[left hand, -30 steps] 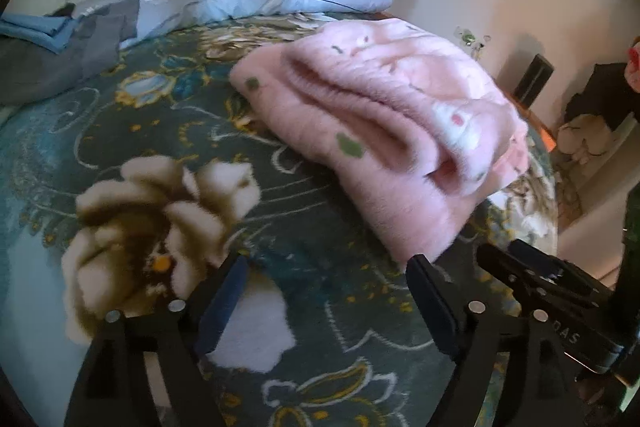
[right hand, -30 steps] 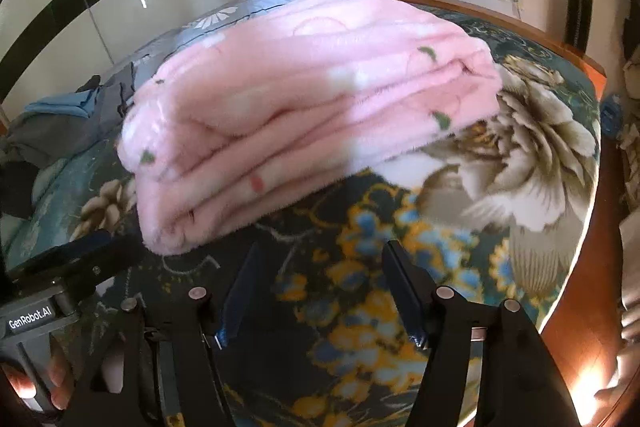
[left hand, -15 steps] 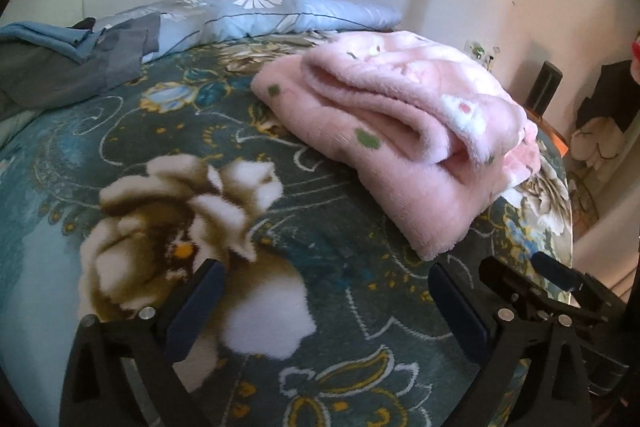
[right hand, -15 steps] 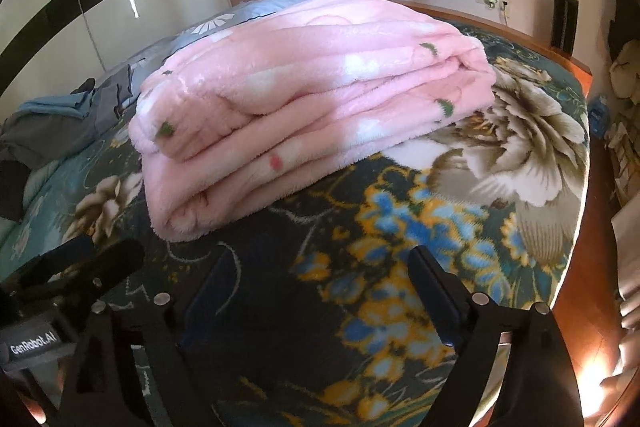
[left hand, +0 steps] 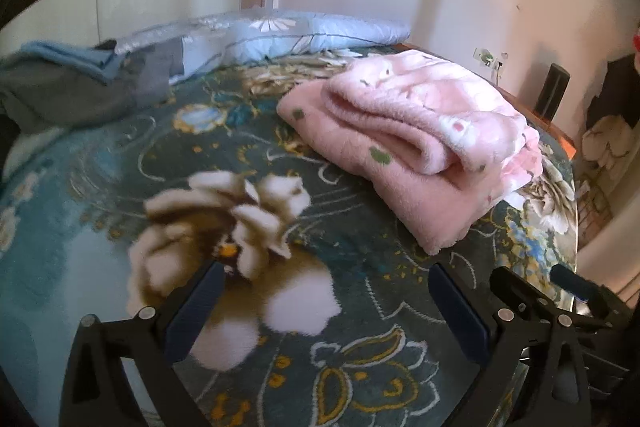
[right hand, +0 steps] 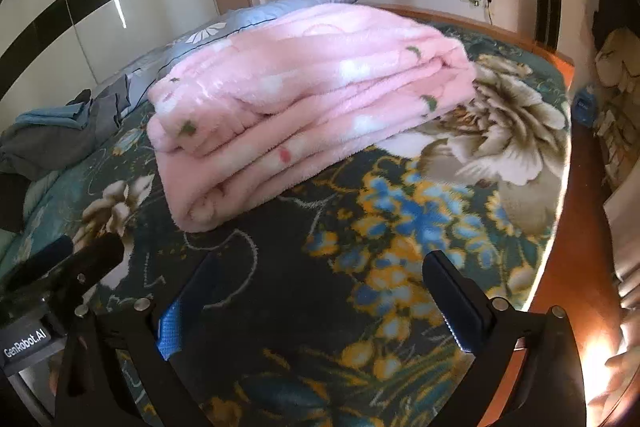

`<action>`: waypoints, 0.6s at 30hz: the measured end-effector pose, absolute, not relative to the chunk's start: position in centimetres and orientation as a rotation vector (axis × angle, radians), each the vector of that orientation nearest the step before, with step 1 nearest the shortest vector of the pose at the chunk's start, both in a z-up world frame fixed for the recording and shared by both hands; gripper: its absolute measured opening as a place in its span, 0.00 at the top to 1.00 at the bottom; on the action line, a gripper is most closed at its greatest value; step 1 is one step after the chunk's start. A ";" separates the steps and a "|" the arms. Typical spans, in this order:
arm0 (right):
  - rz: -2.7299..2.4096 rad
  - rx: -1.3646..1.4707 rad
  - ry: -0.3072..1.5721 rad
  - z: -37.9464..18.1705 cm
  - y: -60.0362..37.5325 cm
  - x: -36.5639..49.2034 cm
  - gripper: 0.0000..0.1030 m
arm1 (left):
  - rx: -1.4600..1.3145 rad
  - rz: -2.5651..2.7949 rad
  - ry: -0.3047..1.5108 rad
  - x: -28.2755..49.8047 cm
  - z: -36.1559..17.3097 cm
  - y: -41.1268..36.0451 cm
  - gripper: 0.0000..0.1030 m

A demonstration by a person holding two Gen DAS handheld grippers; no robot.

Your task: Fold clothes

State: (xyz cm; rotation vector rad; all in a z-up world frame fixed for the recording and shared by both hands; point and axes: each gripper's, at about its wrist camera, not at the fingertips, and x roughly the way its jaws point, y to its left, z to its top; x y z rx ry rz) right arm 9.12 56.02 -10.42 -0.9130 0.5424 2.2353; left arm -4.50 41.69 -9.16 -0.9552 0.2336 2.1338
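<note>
Both grippers have drawn back from the pink garment since the earlier frames, and their jaws have spread wider. Left gripper (left hand: 324,303) hovers over the floral bedspread (left hand: 120,187), jaws apart, holding nothing. Right gripper (right hand: 320,291) likewise stands spread and empty. Beyond them the folded pink garment (right hand: 304,99) lies flat on the bedspread. Farther off, a blue pillow (left hand: 288,35) and grey clothes (left hand: 68,91) sit at the far left.

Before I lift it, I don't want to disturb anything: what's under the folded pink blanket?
The pink blanket lies directly on the dark floral bedspread, which shows all around it. Whatever sits beneath its middle is covered.
</note>
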 end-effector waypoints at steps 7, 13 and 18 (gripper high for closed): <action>2.212 -0.891 0.519 -8.7 54.8 10.0 0.01 | -0.906 2.140 0.272 -3.5 -7.1 41.0 0.00; 2.199 -0.872 0.507 -7.5 53.8 10.8 0.01 | -0.865 2.150 0.286 -2.7 -5.7 40.4 0.00; 2.198 -0.862 0.511 -6.8 53.4 11.1 0.01 | -0.847 2.156 0.286 -2.3 -5.0 39.9 0.00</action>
